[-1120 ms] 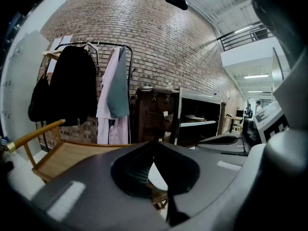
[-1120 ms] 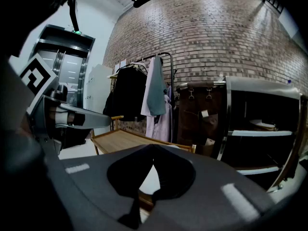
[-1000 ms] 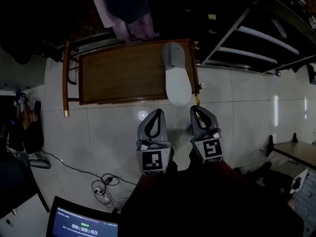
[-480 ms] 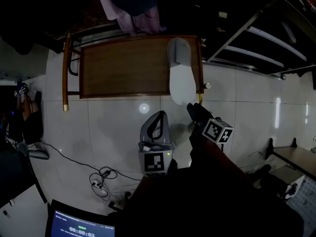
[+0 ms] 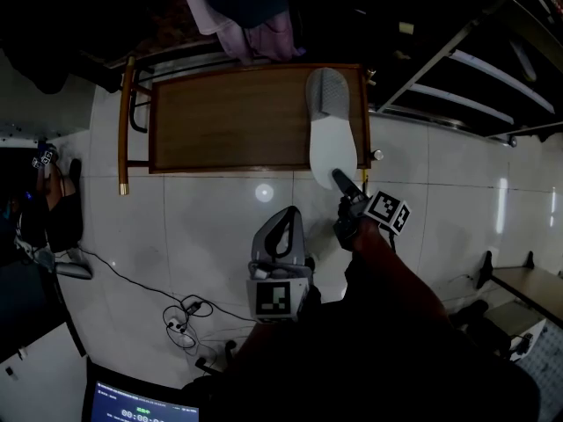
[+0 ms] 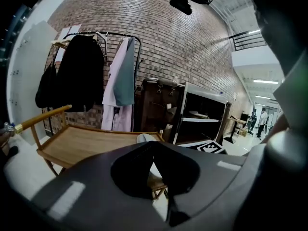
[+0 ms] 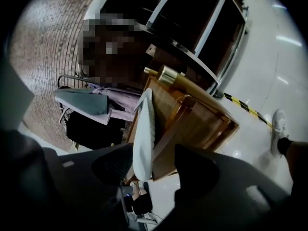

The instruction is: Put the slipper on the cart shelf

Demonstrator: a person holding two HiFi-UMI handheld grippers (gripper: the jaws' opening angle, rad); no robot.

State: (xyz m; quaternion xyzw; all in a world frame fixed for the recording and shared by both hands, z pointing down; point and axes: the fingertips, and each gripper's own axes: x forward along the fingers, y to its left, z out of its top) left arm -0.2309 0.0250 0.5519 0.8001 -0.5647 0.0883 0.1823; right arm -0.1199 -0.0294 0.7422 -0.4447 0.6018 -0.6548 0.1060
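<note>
A grey-and-white slipper [image 5: 332, 130] lies on the wooden cart's top shelf [image 5: 229, 121] at its right end, with the heel overhanging the front edge. My right gripper [image 5: 341, 183] is rolled on its side at that heel. Its jaws are opening. In the right gripper view the slipper's heel [image 7: 143, 134] stands edge-on between them [image 7: 156, 153], close to the left jaw and apart from the right one. My left gripper [image 5: 286, 211] hangs over the floor tiles short of the cart, shut and empty [image 6: 154, 146]. The slipper [image 6: 143, 138] shows just past its tips.
A clothes rack [image 5: 246, 16] with hanging garments stands behind the cart. A dark shelf unit [image 5: 457, 60] is at the right. Cables [image 5: 180, 323] and a laptop screen [image 5: 141, 403] lie on the floor at lower left. A table corner [image 5: 528, 280] is at right.
My right gripper has gone forward to the slipper's heel, rolled onto its side and opened its jaws. The left gripper has stayed near the floor in front of the cart.
</note>
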